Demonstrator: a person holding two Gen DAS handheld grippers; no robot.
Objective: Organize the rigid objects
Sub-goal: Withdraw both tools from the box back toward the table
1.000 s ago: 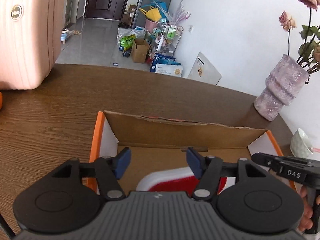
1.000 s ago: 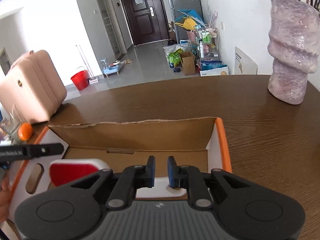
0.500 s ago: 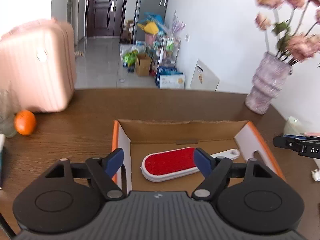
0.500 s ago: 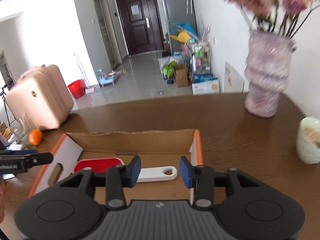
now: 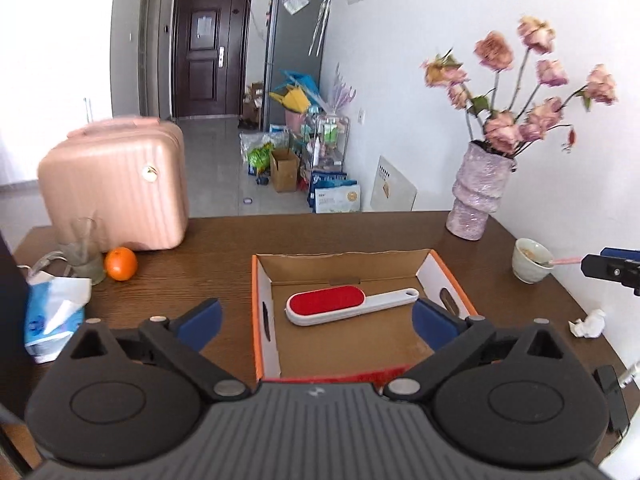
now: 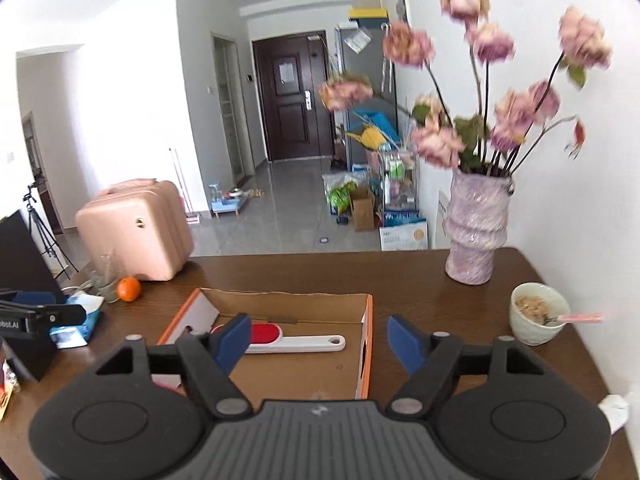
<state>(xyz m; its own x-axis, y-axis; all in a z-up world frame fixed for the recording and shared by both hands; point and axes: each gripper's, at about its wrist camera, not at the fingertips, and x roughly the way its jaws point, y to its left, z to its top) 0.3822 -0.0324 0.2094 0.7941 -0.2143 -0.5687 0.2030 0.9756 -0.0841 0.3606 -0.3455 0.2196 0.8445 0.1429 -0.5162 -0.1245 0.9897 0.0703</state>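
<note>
The lint brush, red pad and white handle, is lying flat on the floor of the open cardboard box, handle pointing off toward three o'clock in the left wrist view, nothing touching it. And here's the left gripper, hovering above the near end of the box, jaws flung wide, having just been opening, and nothing between them: one blue pad sits out at nine o'clock over the bare table, the other at three o'clock over the box's right wall. Over to the right wrist view: the right gripper is spread too, jaws just been opening, clear air between them, with the brush seen past the left pad and the box's orange-edged wall running between the two fingers. Both tools are well above the brush, holding nothing at all. Around the box: an orange at ten o'clock beside a glass, a pink suitcase standing behind them, and a tissue pack out at nine. At two o'clock stands the vase with its pink flowers, and closer in at three a white cup with a spoon in it. A crumpled tissue lies near the table's right edge.
</note>
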